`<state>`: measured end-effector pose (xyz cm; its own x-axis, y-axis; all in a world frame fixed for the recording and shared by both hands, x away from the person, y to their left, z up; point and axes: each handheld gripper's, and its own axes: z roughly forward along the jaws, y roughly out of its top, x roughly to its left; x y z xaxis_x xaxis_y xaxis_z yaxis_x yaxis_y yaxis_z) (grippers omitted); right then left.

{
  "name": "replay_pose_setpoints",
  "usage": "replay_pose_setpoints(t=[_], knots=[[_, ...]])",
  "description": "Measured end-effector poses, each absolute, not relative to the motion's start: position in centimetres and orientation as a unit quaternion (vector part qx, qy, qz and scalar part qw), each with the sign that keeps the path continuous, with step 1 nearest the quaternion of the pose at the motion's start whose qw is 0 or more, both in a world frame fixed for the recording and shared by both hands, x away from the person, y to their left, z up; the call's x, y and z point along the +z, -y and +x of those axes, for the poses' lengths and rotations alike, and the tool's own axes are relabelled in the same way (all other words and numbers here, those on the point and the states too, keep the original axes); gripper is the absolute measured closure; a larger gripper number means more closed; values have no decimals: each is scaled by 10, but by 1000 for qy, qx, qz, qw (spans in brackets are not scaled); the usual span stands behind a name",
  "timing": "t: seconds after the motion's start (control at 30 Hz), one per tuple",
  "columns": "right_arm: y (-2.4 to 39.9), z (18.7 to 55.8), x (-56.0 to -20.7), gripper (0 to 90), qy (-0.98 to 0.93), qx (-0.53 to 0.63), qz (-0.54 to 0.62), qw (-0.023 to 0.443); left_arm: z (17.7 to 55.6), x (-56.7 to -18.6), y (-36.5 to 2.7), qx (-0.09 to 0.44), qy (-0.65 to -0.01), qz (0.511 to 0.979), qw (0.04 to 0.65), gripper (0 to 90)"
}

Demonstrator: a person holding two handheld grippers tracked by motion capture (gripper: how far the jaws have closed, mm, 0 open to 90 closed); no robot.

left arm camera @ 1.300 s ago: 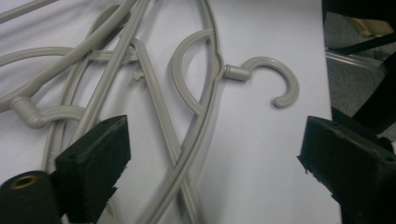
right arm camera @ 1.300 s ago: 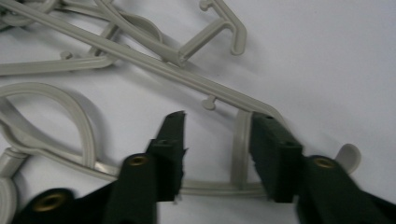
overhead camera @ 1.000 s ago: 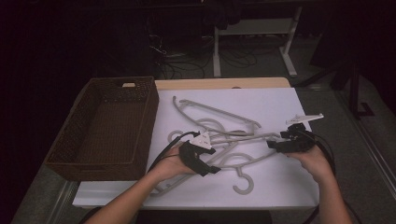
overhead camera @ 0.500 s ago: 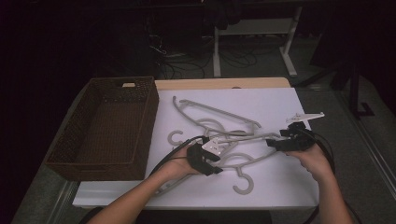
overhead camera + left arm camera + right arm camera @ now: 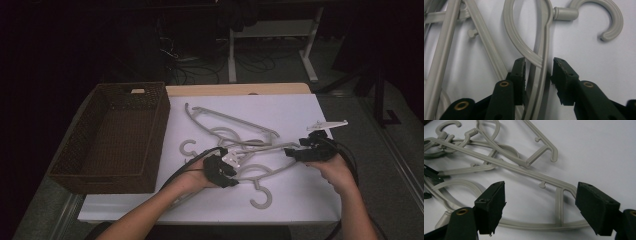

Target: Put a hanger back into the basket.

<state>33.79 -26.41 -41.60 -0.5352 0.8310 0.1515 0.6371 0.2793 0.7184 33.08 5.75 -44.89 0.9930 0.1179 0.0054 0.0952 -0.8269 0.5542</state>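
We start with the table (image 5: 300,107) under its white sheet; a dark wicker basket (image 5: 112,135) sits at nine o'clock from the heap, open and with nothing visible inside it. At the sheet's middle lies a tangle of grey plastic hangers (image 5: 235,137), crossing one another. The nearest hanger (image 5: 260,172) lies at six o'clock of the heap, its hook (image 5: 261,196) pointing toward us.

We judge the step in hand to be taking hold of that nearest hanger so it can go into the basket. Our left gripper (image 5: 226,169) is at the hanger's neck: in the left gripper view its jaws have just been closing, and the hanger's looped bar (image 5: 541,62) runs between them, the left pad (image 5: 520,75) against it, the right pad (image 5: 564,77) a sliver apart. So they are not yet clamped. Our right gripper (image 5: 295,152) rests at three o'clock of the heap with its jaws spread wide, straddling the hanger's end (image 5: 559,205) and pressing nothing.

Next, we think the left jaws must finish closing on the neck, then lift slowly, since neighbouring hangers may snag.
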Motion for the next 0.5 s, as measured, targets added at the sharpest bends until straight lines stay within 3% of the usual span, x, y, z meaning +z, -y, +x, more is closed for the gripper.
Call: replay_pose_setpoints(t=[0.2,0.5], knots=[[264,337,-415,236,-789,382,464,128,333,-449,-58,19,-50,956,289,766],[268,335,-409,236,-780,395,466,137,328,-447,-55,38,-20,960,278,807]])
